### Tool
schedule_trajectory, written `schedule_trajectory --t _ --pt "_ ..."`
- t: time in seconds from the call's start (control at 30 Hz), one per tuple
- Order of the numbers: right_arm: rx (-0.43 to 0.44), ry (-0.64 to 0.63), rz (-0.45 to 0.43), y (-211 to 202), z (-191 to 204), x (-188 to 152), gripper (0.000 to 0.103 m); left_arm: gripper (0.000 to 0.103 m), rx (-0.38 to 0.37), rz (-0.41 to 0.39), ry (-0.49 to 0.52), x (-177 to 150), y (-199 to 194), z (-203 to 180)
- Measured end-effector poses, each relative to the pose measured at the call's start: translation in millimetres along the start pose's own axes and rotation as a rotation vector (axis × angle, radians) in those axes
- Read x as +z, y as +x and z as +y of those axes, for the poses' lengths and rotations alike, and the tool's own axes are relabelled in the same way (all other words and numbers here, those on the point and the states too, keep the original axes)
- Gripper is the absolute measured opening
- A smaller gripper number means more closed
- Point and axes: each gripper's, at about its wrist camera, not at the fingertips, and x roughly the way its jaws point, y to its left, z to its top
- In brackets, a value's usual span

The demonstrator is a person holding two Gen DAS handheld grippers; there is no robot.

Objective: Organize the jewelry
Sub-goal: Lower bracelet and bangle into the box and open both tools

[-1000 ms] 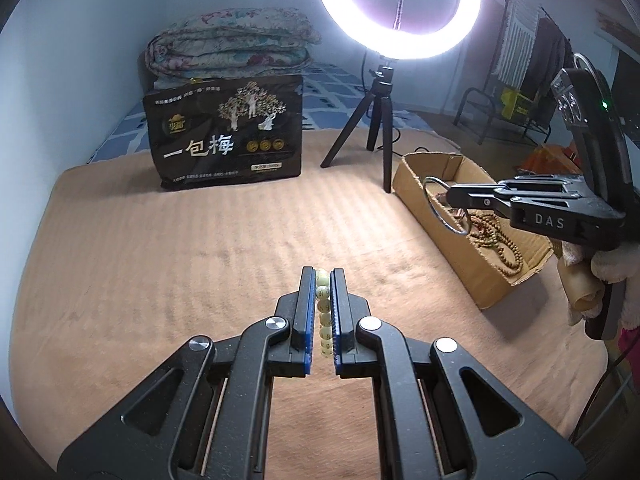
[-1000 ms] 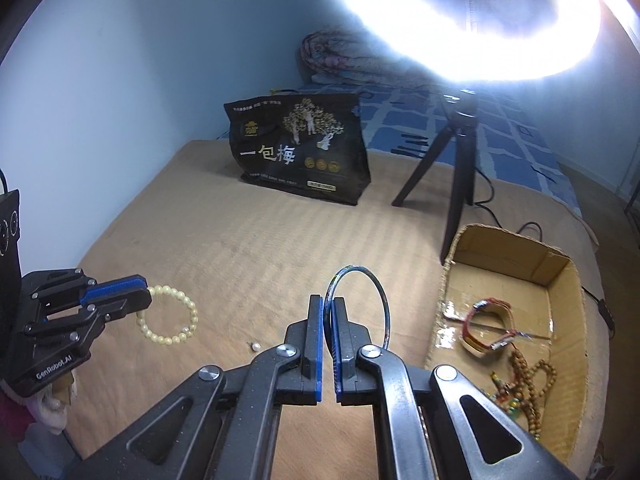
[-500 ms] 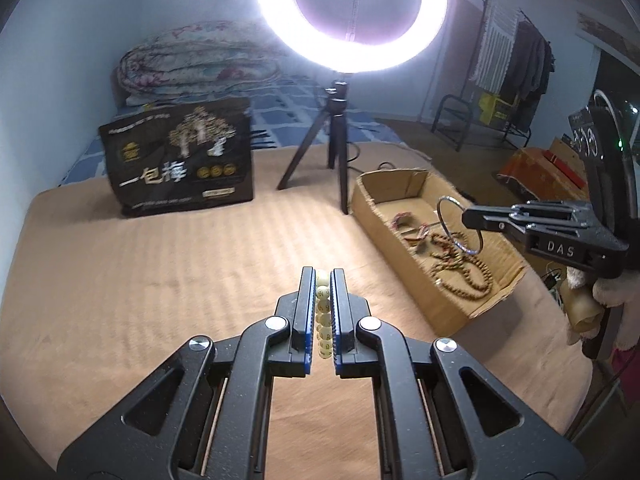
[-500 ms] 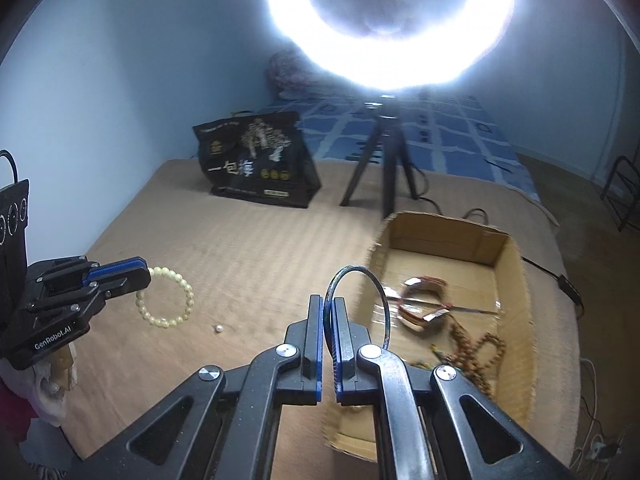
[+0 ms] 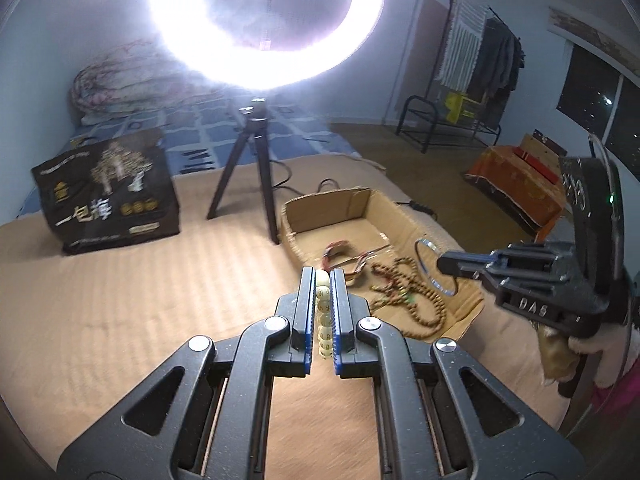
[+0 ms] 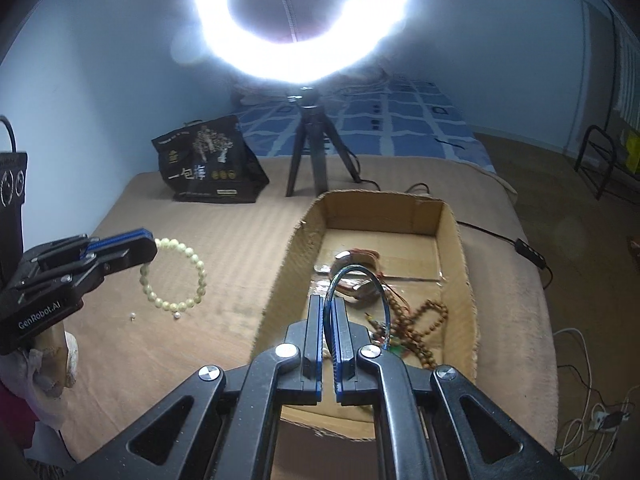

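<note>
My left gripper (image 5: pixel 321 276) is shut on a pale green bead bracelet (image 5: pixel 323 312), which hangs in the air over the tan blanket in the right wrist view (image 6: pixel 176 280). My right gripper (image 6: pixel 329 300) is shut on a thin blue bangle (image 6: pixel 356 276) and holds it above the open cardboard box (image 6: pixel 460 248). The bangle also shows in the left wrist view (image 5: pixel 430 268) over the box (image 5: pixel 360 200). Inside the box lie a brown bead necklace (image 6: pixel 424 316) and a red woven bracelet (image 6: pixel 356 256).
A ring light on a black tripod (image 6: pixel 308 148) stands just behind the box. A black printed bag (image 6: pixel 204 164) stands at the back left. Two small loose beads (image 6: pixel 133 316) lie on the blanket. Cables (image 6: pixel 500 236) run off the right edge.
My right gripper has carried the bangle right, from beside the box to above its inside. My left gripper has moved toward the box with the bead bracelet still held.
</note>
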Motion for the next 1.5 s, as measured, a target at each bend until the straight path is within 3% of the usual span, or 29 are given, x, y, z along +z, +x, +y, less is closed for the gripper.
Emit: schedule_trajectory --t 0.47,1.2,1.23,1.33,1.5 --pt "-0.018 0.029 0.014 3.0 -18.0 -14.3 0.001 0.005 -0.030 0.034 0.031 18.2 44.5 -36.7" --pt "-0.043 0.038 0.021 12.4 -22.4 -22.6 0.001 0.005 -0.036 0.112 0.021 5.3 83.2 -41.3" --pt "-0.045 0.038 0.020 12.3 -22.1 -22.5 0.003 0.005 -0.037 0.113 0.019 5.2 83.4 -41.2" --pt "-0.051 0.027 0.015 11.4 -21.0 -22.2 0.019 0.005 -0.041 0.113 0.015 5.5 83.9 -41.0" --pt "-0.066 0.004 0.019 11.2 -17.3 -24.3 0.029 0.010 -0.030 0.108 0.021 6.3 83.3 -41.6"
